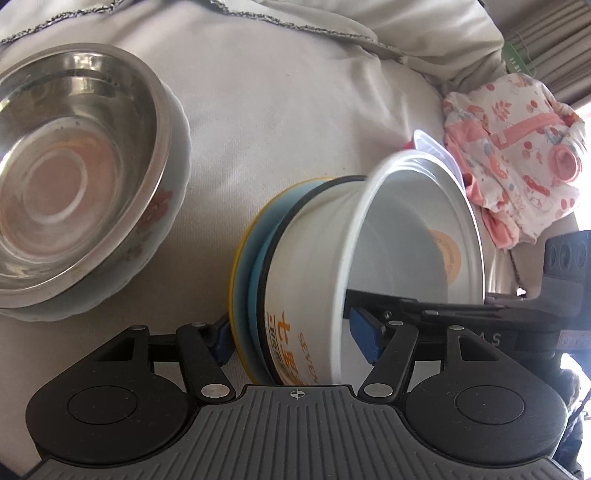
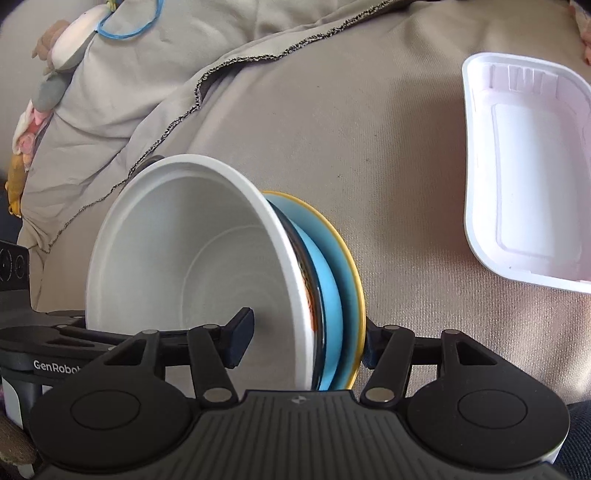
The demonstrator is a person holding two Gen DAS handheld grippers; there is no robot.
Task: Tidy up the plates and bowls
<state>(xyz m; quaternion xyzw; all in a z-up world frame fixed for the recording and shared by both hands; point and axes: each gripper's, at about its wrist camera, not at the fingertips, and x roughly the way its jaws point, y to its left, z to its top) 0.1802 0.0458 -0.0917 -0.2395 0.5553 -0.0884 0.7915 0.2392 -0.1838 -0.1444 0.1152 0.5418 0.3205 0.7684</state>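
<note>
- Two tongs meet on one tilted stack: a white paper bowl (image 1: 369, 258) with orange print, nested against a blue plate (image 1: 255, 280) with a yellow rim, tipped on edge over the beige cloth (image 1: 295, 110).
- We see our left tongs (image 1: 295, 332) clenched on that stack: one blue pad presses the yellow rim from outside, the other sits inside the bowl mouth against its wall.
- Our right tongs (image 2: 306, 339) grasp the same stack from the opposite side, one dark pad inside the bowl, the other behind the plate's yellow rim.
- Between bowl and plate, the right wrist view shows a thin shiny metal edge (image 2: 314, 306); we cannot tell what it belongs to.
- To the left in the left wrist view, a steel bowl (image 1: 70, 166) rests inside a pale floral dish (image 1: 162, 206), well apart from the held stack, with bare cloth between.
- A white foam tray (image 2: 524, 177) lies flat to the right in the right wrist view, near the plate's rim but not touching it.
- Open cloth stretches beyond the stack up to a dark-stitched hem (image 2: 258, 59); folds rise behind it.
- A pink patterned garment (image 1: 517, 166) is heaped beyond the bowl's far rim, with a clear plastic edge (image 1: 436, 147) just beside that rim.
- A soft toy (image 2: 55, 55) and a blue band (image 2: 129, 22) lie at the far upper left, well away.
</note>
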